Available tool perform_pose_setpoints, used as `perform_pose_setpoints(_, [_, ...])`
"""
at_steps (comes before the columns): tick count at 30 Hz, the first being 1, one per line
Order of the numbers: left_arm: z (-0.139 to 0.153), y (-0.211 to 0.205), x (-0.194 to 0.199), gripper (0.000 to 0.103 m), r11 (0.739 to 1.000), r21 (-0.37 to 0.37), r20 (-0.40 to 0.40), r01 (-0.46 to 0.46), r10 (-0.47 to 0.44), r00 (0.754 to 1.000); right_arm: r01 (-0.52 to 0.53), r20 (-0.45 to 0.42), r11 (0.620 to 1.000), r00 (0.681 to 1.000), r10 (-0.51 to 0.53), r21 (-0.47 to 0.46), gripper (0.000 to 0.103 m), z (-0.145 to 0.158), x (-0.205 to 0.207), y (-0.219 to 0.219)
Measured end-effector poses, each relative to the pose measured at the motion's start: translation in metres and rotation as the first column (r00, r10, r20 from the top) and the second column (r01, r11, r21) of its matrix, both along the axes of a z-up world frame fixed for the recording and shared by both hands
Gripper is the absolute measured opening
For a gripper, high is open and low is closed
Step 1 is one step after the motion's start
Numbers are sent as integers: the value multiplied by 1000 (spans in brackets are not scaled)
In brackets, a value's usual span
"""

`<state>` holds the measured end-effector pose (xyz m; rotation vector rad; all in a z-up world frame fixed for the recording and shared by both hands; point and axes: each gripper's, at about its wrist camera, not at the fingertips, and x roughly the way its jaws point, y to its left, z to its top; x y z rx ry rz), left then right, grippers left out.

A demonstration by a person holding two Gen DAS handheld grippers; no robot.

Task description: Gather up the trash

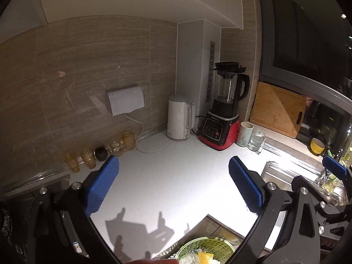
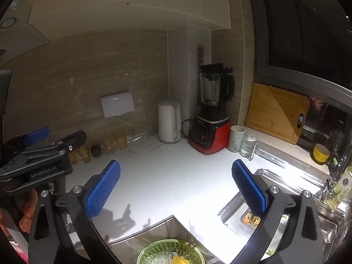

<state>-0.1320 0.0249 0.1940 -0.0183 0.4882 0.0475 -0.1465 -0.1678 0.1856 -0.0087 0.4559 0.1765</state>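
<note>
Trash sat in the green basket (image 2: 170,253) below the counter edge, crumpled wrappers and something yellow inside. My left gripper (image 1: 173,189) hung spread wide over the white counter (image 1: 176,176), holding nothing. My right gripper (image 2: 176,189) was equally spread and empty, its right pad over the sink (image 2: 275,198).

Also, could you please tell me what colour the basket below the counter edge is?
The basket is light green, with a mesh pattern; the right wrist view shows it best.
</note>
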Motion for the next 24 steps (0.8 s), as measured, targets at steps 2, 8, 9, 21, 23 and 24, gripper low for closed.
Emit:
perform_pose_setpoints(2, [0,8,6,95,1000,-9,4,4,-4,1000,0,-6,1000,1000,0,-5,101,-2,7,9])
perform_pose_setpoints(8, [-4,34,33,95,1000,-17,0,22,-22,1000,29,-17,1000,999,-29,-10,101,-8,26,30])
perform_pose_setpoints(9, [-5,37,39,95,1000,-12,-3,27,-27,1000,36,-18,999,999,-36,-7,101,-9,29,32])
perform_pose_setpoints(21, [-26,61,90,95,994,24,-52,109,-107,993,141,-40,990,989,-141,-1,101,-25,63,59])
perform_pose_setpoints(23, [-28,63,96,95,993,25,-59,117,-115,992,151,-46,988,987,-151,-3,101,-27,65,61])
perform_pose_setpoints(24, [-29,64,98,95,992,26,-63,122,-120,991,155,-48,988,987,-155,-4,101,-28,67,61])
